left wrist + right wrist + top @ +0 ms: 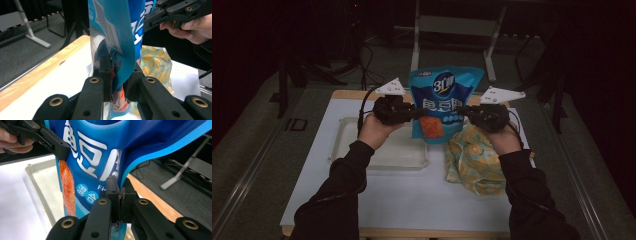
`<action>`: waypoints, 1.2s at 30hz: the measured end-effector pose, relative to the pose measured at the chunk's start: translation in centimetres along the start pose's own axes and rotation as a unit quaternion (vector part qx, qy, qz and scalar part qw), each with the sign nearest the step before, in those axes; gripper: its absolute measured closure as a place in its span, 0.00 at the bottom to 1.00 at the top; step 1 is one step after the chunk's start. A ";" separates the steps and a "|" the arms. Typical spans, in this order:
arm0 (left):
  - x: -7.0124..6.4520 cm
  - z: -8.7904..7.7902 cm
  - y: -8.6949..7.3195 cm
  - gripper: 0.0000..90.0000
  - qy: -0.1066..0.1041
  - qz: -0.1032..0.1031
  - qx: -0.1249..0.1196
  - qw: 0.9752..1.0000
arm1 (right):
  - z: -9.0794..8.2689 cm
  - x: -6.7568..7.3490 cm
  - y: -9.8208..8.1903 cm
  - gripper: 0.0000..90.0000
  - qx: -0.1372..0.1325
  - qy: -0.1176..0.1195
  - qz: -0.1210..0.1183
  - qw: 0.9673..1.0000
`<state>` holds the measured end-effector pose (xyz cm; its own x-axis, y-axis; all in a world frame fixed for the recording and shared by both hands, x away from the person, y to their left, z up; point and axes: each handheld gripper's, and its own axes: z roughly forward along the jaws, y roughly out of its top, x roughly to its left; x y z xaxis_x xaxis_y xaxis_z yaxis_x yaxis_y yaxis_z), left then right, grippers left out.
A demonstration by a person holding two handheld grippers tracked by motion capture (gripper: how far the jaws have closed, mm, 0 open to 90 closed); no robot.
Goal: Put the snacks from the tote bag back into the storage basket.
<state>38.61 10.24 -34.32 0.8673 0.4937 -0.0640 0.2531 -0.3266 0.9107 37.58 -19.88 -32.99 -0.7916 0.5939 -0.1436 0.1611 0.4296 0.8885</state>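
Two raised hands, left gripper [414,113] and right gripper [463,111] each pinching the blue snack bag [443,102] at nine and three o'clock.

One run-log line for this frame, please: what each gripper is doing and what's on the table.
left gripper: shut on snack bag left edge | right gripper: shut on right edge | bag upright, held above table | clear tray and patterned cloth bag on white mat

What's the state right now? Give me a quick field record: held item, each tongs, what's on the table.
held item: blue snack bag, upright, lifted above the table
left tongs: shut on the bag's left edge
right tongs: shut on the bag's right edge
tray: clear, below the left hand
cloth bag: yellow patterned, crumpled, under the right hand
surface: white mat on wooden table
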 end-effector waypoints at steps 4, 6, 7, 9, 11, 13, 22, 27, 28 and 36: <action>0.5 -1.6 -0.8 0.89 0.009 -0.005 0.002 1.000 | 1.4 0.9 0.6 0.98 0.001 0.010 -0.006 1.000; 0.8 -2.5 -1.3 0.89 0.015 -0.008 0.004 1.000 | 2.1 1.5 1.0 0.98 0.002 0.014 -0.010 1.000; 0.9 -2.8 -1.5 0.89 0.017 -0.010 0.004 1.000 | 2.6 1.8 1.2 0.99 0.003 0.016 -0.012 1.000; 1.1 -3.6 -2.0 0.90 0.024 -0.010 0.006 1.000 | 3.2 2.3 1.5 0.99 0.002 0.020 -0.016 1.000; 1.4 -4.4 -2.4 0.90 0.028 -0.013 0.007 0.999 | 4.0 2.9 1.9 0.99 0.003 0.023 -0.019 1.000; 1.6 -5.3 -3.0 0.90 0.035 -0.019 0.009 0.999 | 4.8 3.5 2.2 0.99 0.004 0.029 -0.021 0.999; 2.8 -8.4 -5.0 0.90 0.047 -0.029 0.011 0.998 | 7.7 5.9 3.5 0.99 0.009 0.049 -0.033 0.998; 3.4 -9.8 -5.9 0.90 0.052 -0.030 0.011 0.998 | 8.9 6.9 4.0 0.99 0.009 0.056 -0.035 0.998; 3.4 -9.9 -6.0 0.90 0.052 -0.030 0.011 0.998 | 9.2 7.1 4.1 0.99 0.008 0.056 -0.035 0.998; 4.4 -10.5 -7.8 0.90 0.057 -0.026 0.006 0.998 | 10.8 8.3 4.0 0.99 0.011 0.055 -0.037 0.998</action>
<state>35.92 23.45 -37.45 0.7988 0.5981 -0.0648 0.3031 -0.3070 0.9022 38.03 -5.88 -35.38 -0.8612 0.4826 -0.1598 0.1109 0.4851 0.8674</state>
